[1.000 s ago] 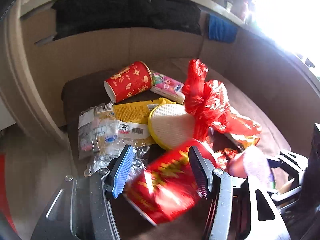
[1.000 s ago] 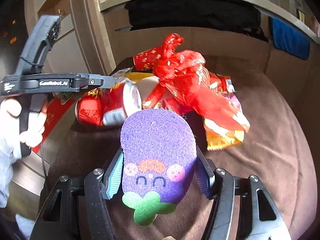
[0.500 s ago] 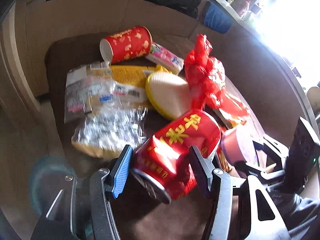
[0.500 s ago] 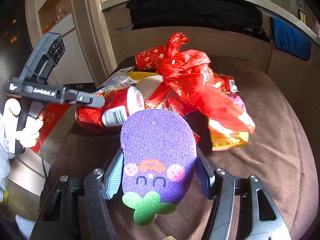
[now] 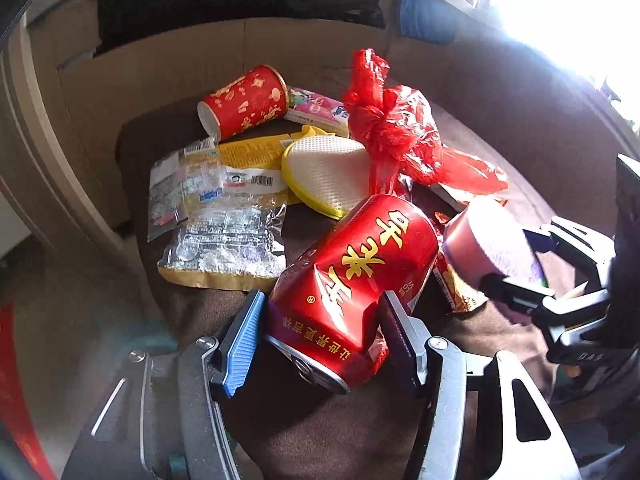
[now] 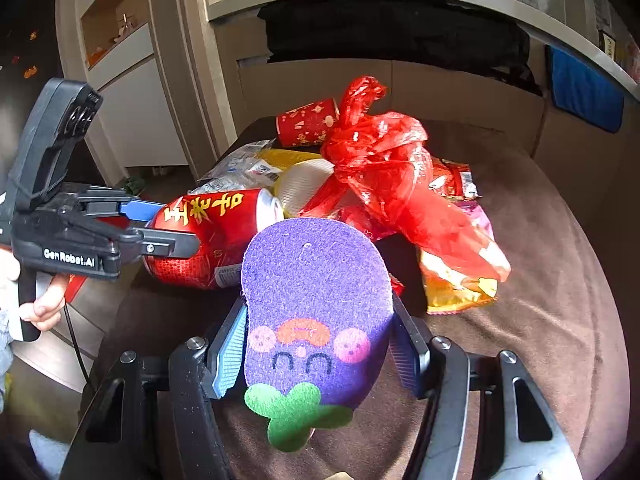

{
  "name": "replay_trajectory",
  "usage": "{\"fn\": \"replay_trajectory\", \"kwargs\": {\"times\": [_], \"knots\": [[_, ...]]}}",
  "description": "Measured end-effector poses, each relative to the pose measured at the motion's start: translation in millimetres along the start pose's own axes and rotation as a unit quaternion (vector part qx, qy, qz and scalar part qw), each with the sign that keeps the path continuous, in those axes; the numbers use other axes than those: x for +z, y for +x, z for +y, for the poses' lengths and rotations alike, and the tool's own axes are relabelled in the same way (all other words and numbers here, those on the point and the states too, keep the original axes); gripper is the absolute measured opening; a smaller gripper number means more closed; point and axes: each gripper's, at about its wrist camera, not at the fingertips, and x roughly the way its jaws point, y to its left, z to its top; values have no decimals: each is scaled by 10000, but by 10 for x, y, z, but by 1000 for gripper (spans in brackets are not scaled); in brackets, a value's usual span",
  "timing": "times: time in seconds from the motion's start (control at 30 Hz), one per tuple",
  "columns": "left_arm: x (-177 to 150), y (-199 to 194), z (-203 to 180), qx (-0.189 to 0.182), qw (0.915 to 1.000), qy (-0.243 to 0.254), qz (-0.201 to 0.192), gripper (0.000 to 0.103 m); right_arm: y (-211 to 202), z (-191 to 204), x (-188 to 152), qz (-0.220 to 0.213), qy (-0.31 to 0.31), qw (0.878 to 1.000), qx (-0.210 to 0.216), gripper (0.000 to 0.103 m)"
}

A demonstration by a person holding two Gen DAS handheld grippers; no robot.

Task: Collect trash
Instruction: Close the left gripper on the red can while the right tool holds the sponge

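Left wrist: tongs (image 5: 320,340) clamping dented can (image 5: 352,276).

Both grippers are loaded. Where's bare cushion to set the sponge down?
Bare brown cushion lies right of the red plastic bag and yellow wrapper, toward its edge. Crowded: the middle and far-left, where the paper cup, clear wrappers and white-yellow sponge lie.

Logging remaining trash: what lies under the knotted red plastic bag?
Under the red plastic bag, a yellow-rimmed white scrubber and an orange-yellow snack wrapper poke out. Anything beneath the bag's middle is covered.
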Motion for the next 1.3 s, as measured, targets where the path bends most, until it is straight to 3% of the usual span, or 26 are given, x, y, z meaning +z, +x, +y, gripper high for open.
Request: {"fn": "replay_trajectory", "kwargs": {"times": [0.2, 0.33, 0.5, 0.7, 0.8, 1.03, 1.3], "knots": [[-4, -14, -111, 320, 9994, 154, 9, 61, -57, -101, -54, -30, 151, 9999, -20, 59], [-11, -9, -271, 669, 9964, 515, 51, 64, -85, -197, -97, -48, 221, 9997, -6, 59], [2, 55, -536, 1249, 9862, 1078, 142, 68, -73, -299, -98, 34, 277, 9994, -185, 59], [130, 162, -704, 1724, 9767, 1246, 291, 70, -118, -510, -91, 34, 544, 9981, -298, 59], [237, 230, -729, 1836, 9738, 1285, 377, 70, -128, -613, -118, 103, 702, 9969, -349, 59], [470, 331, -645, 1770, 9769, 1050, 573, 70, -152, -687, -160, 105, 787, 9964, -310, 59], [504, 386, -730, 1895, 9680, 1450, 784, 71, -170, -607, -150, 34, 696, 9970, -324, 59]]}}
